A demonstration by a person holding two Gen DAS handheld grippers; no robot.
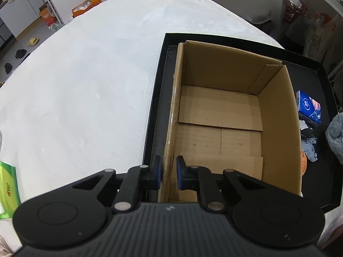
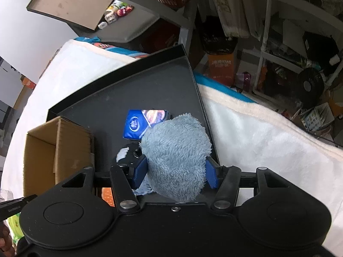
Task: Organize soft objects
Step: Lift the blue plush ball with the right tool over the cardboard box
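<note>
While the right gripper (image 2: 174,172) clamps a fluffy grey-blue plush (image 2: 174,150) between its blue pads, the left gripper (image 1: 169,172) pinches the near wall of the empty cardboard box (image 1: 276,128). Box and plush share a black tray (image 2: 128,90) on a white blanket (image 1: 85,85). Just beyond the plush lies a blue tissue pack (image 2: 137,126), with small dark and grey items beside it.

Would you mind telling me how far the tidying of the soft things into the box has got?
Nothing is packed yet: the cardboard box is empty. In hand: the left tongs pinch its wall, and the right tongs grip the grey plush. The blue tissue pack still lies on the black tray.
</note>
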